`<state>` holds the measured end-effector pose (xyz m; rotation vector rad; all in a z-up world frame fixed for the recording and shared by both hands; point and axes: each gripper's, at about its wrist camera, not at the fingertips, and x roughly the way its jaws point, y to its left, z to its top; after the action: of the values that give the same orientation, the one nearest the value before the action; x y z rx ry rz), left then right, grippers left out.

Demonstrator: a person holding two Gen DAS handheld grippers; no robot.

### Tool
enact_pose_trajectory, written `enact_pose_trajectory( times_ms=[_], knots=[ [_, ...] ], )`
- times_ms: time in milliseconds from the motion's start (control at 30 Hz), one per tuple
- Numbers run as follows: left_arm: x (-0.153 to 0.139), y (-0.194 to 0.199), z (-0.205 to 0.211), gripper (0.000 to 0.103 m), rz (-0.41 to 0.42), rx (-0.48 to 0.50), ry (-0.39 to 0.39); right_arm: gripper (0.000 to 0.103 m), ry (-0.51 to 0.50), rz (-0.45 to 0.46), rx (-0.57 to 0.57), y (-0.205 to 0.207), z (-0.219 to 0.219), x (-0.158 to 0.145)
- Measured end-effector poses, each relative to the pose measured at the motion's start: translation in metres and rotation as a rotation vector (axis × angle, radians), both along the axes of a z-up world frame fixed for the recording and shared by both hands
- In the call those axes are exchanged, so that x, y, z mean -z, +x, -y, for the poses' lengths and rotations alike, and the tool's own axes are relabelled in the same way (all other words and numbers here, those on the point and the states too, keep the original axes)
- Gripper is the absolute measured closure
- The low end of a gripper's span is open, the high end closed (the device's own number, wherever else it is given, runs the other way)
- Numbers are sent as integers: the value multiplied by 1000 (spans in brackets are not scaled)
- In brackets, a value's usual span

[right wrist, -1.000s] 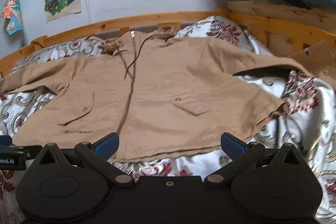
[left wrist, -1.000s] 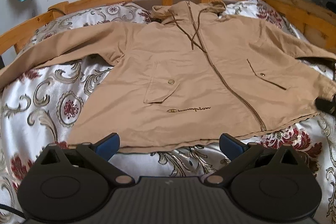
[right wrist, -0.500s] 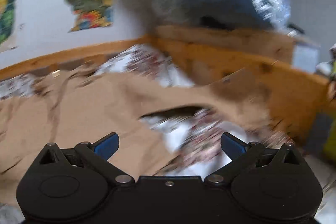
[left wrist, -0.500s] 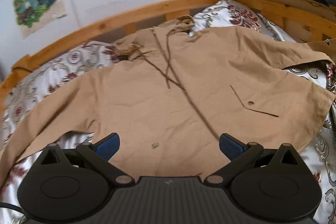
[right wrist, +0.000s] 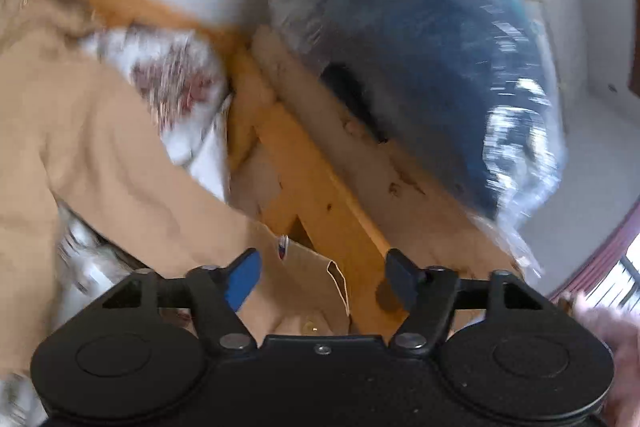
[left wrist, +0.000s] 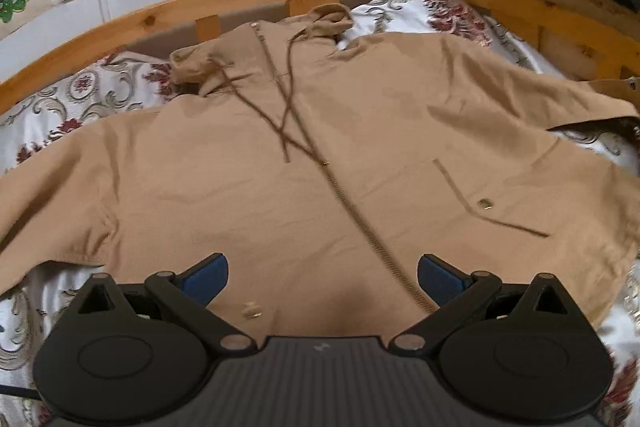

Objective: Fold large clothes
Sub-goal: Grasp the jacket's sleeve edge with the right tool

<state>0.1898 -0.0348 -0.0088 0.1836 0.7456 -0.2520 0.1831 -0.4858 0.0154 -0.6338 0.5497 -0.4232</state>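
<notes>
Tan cotton jacket [left wrist: 248, 195] flat on bed [left wrist: 80, 95]: soft, limp, light. Left gripper [left wrist: 322, 277] spread above hem; right gripper [right wrist: 322, 277] spread at sleeve cuff [right wrist: 304, 279], best hold

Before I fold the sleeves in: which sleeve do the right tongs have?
The sleeve running to the wooden rail; its cuff lies between the open right tongs, ungripped.

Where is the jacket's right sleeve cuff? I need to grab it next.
In the right wrist view, the sleeve cuff lies between the open right gripper fingers, against the wooden bed rail.
</notes>
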Motion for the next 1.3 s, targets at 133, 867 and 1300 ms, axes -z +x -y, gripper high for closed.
enact_pose_trajectory(
  times_ms=[133, 867, 1300],
  knots=[
    [1, -6, -19, 0, -6, -51, -10, 51, -90, -114, 9, 27, 13, 14],
    [15, -33, -37, 0, -39, -33, -131, 57, 101, -60, -426, 20, -125, -104],
    [11, -34, -50, 0, -17, -82, -99, 50, -340, -292, -39, 42, -3, 24]
  ],
)
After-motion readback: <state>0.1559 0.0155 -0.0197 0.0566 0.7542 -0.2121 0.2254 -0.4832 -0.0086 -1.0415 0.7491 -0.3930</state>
